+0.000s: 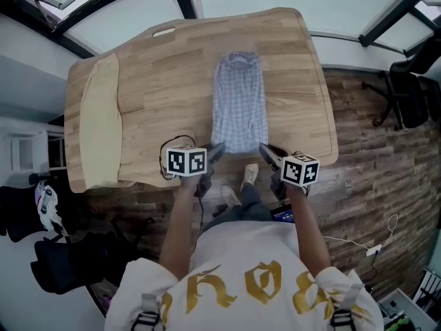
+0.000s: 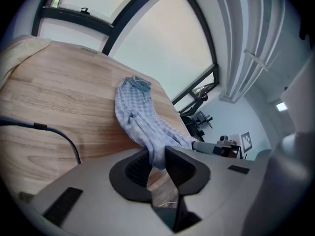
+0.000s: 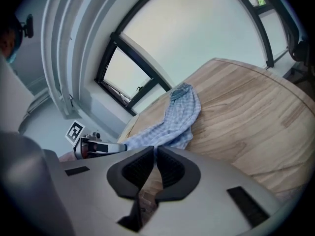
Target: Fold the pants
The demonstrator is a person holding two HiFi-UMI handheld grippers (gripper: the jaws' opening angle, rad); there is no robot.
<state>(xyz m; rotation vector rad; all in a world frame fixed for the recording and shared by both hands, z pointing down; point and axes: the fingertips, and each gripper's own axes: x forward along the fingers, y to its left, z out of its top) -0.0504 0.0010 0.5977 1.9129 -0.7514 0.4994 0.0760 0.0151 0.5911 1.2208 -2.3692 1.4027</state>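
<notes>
While both corners of their near hem are pinched, the pants (image 1: 239,105) lie lengthwise along the middle of the desk (image 1: 172,74).
The left gripper (image 1: 216,150) is closed on the left corner of the blue checked fabric at the desk's near edge, with cloth bunched between its jaws. The right gripper (image 1: 265,152) has its jaws almost together on the right corner, where only a thin edge of cloth shows. The waistband lies toward the desk's far edge. A cream cloth (image 1: 100,119) lies along the desk's left end.

wood table (image 1: 165,81), plank floor (image 1: 372,157), blk chair (image 1: 413,95)
</notes>
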